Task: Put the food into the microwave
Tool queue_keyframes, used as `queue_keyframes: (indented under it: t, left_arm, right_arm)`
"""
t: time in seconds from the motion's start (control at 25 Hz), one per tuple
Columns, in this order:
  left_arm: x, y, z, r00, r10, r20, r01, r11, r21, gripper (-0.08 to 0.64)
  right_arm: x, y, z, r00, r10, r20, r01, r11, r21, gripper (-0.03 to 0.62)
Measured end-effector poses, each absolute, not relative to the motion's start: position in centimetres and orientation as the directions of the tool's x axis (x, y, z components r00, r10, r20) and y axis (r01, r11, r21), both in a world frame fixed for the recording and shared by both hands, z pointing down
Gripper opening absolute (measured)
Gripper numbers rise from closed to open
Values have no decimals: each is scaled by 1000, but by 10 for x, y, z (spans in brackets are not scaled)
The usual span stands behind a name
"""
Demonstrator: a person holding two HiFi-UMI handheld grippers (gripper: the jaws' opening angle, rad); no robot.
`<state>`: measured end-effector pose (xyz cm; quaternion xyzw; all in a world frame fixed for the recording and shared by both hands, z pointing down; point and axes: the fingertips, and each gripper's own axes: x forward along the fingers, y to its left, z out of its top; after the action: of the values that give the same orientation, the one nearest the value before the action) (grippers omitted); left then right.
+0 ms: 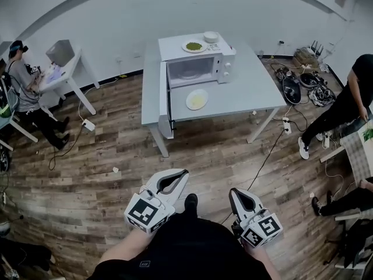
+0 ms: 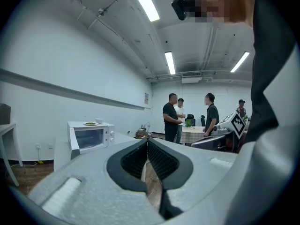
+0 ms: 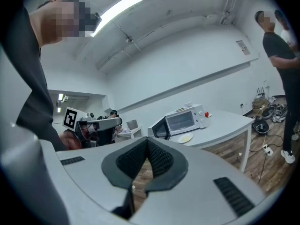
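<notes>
Both tools low, well short of the desk (image 1: 259,92); left tool (image 1: 184,173) clenched tight, nothing between its jaws; right tool (image 1: 233,193) clenched too, and empty; far ahead of both stands the microwave (image 1: 204,66) on the desk, its door (image 1: 164,101) swung wide open; the plate of yellow food (image 1: 197,99) lies on the desk just before the open cavity, well apart from either tool; a plate of green food (image 1: 193,46) sits atop the microwave, a white bowl (image 1: 211,37) beside it.
</notes>
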<state>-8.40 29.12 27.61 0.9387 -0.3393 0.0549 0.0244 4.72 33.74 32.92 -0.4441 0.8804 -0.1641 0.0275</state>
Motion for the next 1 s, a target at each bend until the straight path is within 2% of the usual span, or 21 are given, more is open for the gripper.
queue_keyframes:
  t: [0.56,1.0]
  left_arm:
    - [-86,151,265,784,-612,107,-613,-790,-22,12]
    - [-88,109,271,770,-627,122,-631,-775,1,12]
  right_arm:
    - [47,201,324,-576,-813,89,-785,519,-339,14]
    - [42,152,331,-604,-791,103,-761,533,-368,14]
